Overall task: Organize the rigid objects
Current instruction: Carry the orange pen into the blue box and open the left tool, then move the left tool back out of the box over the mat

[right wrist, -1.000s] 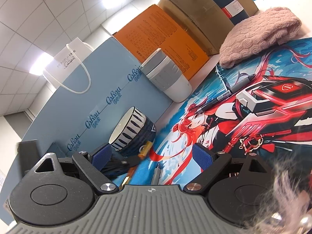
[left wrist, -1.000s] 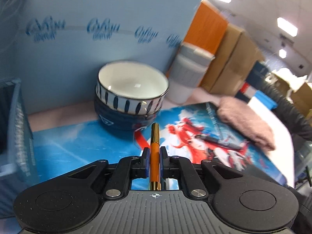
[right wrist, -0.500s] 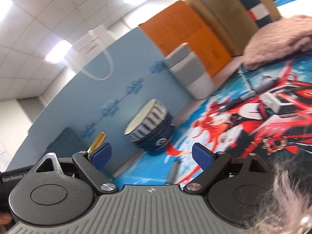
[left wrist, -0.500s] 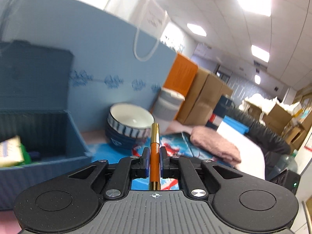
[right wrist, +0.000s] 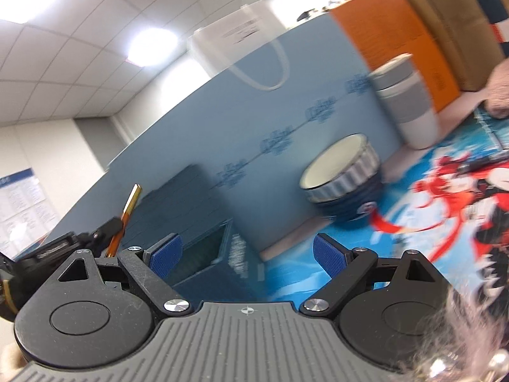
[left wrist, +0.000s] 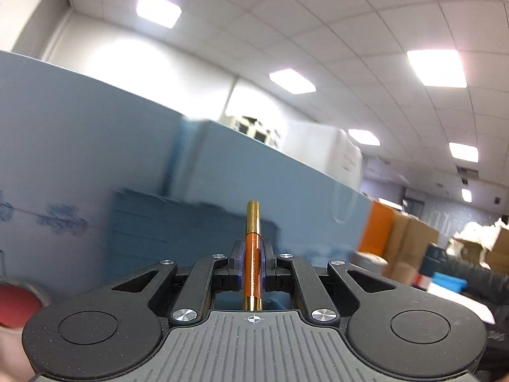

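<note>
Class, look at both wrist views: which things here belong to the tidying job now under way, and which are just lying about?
In the job:
left gripper, shut on the orange pen
dark blue storage box, open
right gripper, open and empty

Just lying about:
stacked bowls
grey cup
white paper bag
picture mat

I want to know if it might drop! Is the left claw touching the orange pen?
Touching. The left wrist view shows the left claw shut on the orange pen, both pads pressed against its barrel.

Quick count: one orange-and-gold pen (left wrist: 253, 254), two bowls (right wrist: 345, 172) stacked together, one grey-banded white cup (right wrist: 405, 102), one blue storage box (right wrist: 203, 248), one white paper bag (right wrist: 241, 31), and two grippers.
</note>
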Action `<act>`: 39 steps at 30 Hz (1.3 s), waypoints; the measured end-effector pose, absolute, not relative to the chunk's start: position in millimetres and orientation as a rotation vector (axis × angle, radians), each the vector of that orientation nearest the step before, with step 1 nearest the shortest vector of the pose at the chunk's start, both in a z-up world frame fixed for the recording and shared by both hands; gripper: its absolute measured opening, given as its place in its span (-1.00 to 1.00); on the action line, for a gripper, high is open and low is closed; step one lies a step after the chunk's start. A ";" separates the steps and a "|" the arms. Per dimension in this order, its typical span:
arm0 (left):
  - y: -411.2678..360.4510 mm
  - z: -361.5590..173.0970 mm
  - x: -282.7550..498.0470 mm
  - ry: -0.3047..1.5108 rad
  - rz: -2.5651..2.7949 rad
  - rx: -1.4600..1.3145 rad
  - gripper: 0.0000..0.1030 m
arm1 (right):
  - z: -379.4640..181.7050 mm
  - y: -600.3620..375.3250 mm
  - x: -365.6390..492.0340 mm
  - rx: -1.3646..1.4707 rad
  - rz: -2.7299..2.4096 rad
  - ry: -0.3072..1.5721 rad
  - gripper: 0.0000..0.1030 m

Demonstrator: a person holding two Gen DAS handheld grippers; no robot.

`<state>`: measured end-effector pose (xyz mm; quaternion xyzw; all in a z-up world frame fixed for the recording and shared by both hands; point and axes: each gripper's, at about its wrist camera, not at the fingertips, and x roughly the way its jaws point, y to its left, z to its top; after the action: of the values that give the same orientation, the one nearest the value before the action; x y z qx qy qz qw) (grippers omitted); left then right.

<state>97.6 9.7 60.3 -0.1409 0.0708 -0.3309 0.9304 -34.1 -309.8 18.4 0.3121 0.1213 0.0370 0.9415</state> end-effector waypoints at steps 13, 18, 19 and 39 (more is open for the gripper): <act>5.1 29.6 118.7 0.155 -0.627 0.013 -0.85 | 24.7 -240.6 -0.4 0.633 0.262 0.298 0.75; -7.2 19.7 131.4 0.236 -0.641 0.054 -0.85 | 22.3 -241.9 -1.8 0.650 0.250 0.311 0.75; -8.8 17.5 131.8 0.254 -0.644 0.056 -0.83 | 22.3 -241.6 -3.7 0.650 0.248 0.310 0.75; 1.7 20.4 145.6 0.451 -0.666 -0.105 -0.72 | 13.1 -248.1 -4.1 0.681 0.201 0.335 0.75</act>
<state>145.6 1.7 20.4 -0.0510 0.2193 -0.3238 0.9190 -4.1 -248.1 13.1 0.3320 0.1633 0.0980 0.9239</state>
